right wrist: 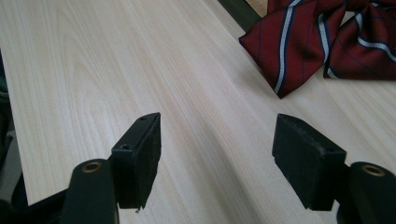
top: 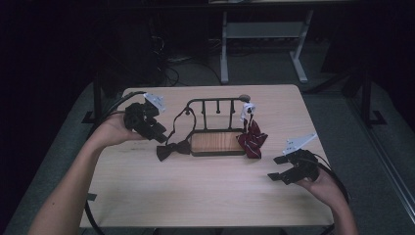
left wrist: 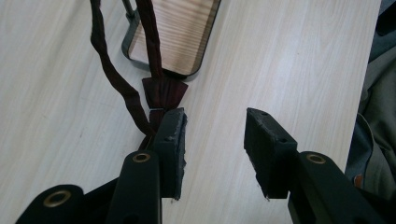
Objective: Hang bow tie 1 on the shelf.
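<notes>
The left gripper (left wrist: 212, 135) has its fingers (left wrist: 172, 140) released, with bare desk showing in the gap between them; the outer face of one finger lies against the dark bow tie (left wrist: 163, 92), whose knot sits just beyond that fingertip, but nothing is pinched between the pads. From the bow tie two dark straps run away from the fingers toward the rack (left wrist: 177, 28), a small stand with a wooden base and a dark metal frame. In the high view the left gripper (top: 159, 134) hovers just left of the rack (top: 218, 143), the dark bow tie (top: 172, 149) lies on the desk against the rack's left end, and its strap loops up to the rack's rail. The right gripper (right wrist: 217, 154) also has its fingers (right wrist: 140, 154) released and wide apart over bare desk, holding nothing. Ahead of them lies the striped red bow tie (right wrist: 322, 42), near but not touching. In the high view the striped red bow tie (top: 252, 138) hangs at the rack's right end, while the right gripper (top: 281, 171) sits to the right of the rack and nearer the person. The desk (top: 205, 196) is pale wood.
</notes>
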{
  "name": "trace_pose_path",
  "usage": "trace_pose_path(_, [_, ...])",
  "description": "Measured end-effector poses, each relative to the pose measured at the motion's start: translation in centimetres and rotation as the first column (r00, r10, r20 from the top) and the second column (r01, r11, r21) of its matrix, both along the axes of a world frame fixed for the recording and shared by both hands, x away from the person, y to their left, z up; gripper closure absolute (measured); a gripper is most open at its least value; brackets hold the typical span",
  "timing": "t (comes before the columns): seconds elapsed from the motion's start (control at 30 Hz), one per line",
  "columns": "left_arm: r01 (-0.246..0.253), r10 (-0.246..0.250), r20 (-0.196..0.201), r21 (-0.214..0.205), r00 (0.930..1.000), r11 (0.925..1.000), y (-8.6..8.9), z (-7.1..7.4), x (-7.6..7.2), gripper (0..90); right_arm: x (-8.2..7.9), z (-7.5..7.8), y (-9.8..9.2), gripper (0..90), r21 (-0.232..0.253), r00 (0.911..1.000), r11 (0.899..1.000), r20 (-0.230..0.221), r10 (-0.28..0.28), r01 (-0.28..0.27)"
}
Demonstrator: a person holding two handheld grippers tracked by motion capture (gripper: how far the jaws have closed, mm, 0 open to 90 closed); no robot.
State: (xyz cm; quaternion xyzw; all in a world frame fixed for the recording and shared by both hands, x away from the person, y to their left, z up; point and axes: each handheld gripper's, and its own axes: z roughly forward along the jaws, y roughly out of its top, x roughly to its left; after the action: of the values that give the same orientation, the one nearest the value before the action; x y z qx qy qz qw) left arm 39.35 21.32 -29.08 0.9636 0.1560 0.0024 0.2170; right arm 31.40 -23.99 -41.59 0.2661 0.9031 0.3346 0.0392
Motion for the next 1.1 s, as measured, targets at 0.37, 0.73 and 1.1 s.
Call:
trace_pose_path(0.37, [-0.006,0.006,-0.005,-0.021,1.0000,0.9998,0.6,-1.2,-0.8,57.0,0.1,-0.2,0.1,31.0,-0.006,1.0000,1.000,-0.001,0.002,-0.002])
trace_pose_path(0.73, [-0.002,0.002,-0.005,-0.032,1.0000,0.9995,0.7,-2.1,-1.4,55.2,0.0,0.0,-0.3,30.3,-0.007,0.9999,1.000,0.003,-0.010,0.010])
trace_pose_path(1.1, [-0.015,0.015,-0.010,-0.034,0.9998,0.9993,1.1,-3.1,-1.9,53.1,-0.1,-0.1,-0.3,30.3,-0.007,0.9999,1.000,0.001,-0.014,0.014])
